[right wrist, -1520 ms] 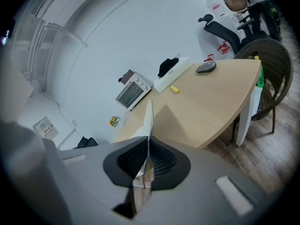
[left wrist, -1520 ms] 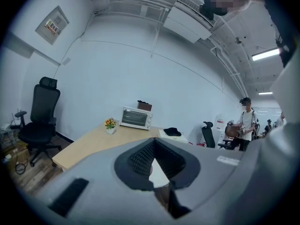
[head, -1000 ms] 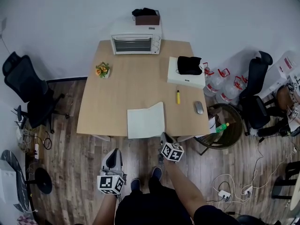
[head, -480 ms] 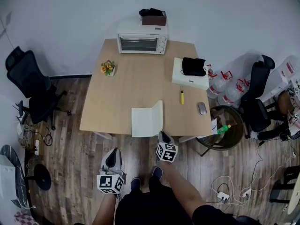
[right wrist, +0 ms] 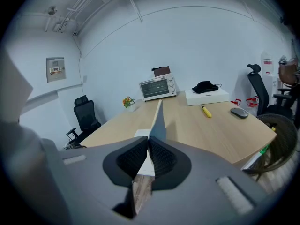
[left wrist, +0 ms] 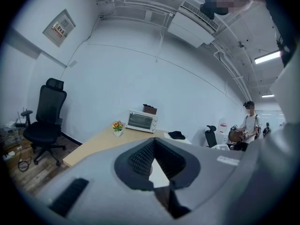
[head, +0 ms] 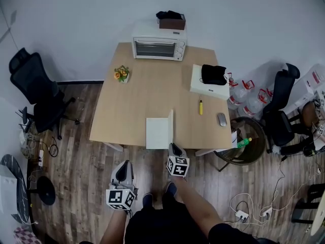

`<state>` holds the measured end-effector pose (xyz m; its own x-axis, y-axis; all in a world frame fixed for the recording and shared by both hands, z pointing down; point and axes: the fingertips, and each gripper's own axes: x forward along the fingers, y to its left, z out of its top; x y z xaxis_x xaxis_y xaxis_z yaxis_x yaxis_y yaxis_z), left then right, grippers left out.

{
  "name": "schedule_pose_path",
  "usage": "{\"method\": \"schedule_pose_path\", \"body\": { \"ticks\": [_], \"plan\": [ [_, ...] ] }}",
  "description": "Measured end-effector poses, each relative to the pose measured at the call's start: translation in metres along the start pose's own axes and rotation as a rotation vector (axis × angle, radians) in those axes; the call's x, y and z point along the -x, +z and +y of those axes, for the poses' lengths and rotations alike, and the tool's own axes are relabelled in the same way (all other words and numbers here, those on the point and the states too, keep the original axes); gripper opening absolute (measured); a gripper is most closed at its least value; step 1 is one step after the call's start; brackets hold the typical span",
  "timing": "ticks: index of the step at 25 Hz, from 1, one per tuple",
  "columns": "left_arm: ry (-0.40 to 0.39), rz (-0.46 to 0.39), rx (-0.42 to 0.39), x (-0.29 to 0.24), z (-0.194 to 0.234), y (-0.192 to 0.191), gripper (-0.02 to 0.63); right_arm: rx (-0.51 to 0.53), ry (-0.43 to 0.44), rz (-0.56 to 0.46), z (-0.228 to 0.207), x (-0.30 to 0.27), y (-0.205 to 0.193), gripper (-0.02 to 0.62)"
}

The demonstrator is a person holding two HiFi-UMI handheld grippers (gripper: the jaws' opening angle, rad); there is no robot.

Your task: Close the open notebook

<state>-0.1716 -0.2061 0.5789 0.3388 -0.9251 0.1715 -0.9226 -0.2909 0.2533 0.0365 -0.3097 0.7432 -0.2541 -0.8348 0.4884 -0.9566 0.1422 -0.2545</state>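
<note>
Item, left: my left gripper (left wrist: 153, 143), fingers clenched on nothing, held off the near edge of the desk (head: 147, 95).
Item, centre: notebook (head: 157, 132) at that near edge. Its spine and long axis run away from me toward the toaster oven (head: 159, 48). Left half lies flat, right cover (right wrist: 158, 120) stands upright.
Item, right: my right gripper (right wrist: 148, 149), fingers grasping that cover's near edge.
</note>
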Motion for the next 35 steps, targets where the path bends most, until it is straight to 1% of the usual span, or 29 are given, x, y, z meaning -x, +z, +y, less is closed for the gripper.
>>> {"method": "schedule_pose_path", "body": {
  "ticks": [5,9,12,17,24,29,35],
  "plan": [
    [0.007,-0.003,0.006,0.002,0.003,0.000,0.003,0.038,0.033,0.008,0.013,-0.003,-0.001,0.038],
    [0.009,-0.004,0.010,0.004,0.006,0.001,0.003,0.042,0.074,-0.011,0.022,-0.004,0.004,0.067],
    [0.010,-0.005,0.013,0.003,0.006,0.001,0.003,0.028,0.087,-0.022,0.023,-0.004,0.009,0.067],
    [0.006,-0.011,0.011,0.003,0.004,0.004,0.003,0.009,0.150,-0.016,0.033,-0.006,0.007,0.074],
    [0.016,-0.012,0.018,0.003,0.010,0.005,0.003,-0.008,0.192,-0.012,0.044,-0.009,0.006,0.074],
    [0.012,-0.011,0.018,0.003,0.010,0.005,0.003,-0.016,0.191,-0.015,0.046,-0.008,0.009,0.074],
    [0.011,0.000,0.015,0.000,0.013,0.002,0.003,-0.019,0.191,-0.046,0.041,-0.003,0.021,0.061]
  ]
}}
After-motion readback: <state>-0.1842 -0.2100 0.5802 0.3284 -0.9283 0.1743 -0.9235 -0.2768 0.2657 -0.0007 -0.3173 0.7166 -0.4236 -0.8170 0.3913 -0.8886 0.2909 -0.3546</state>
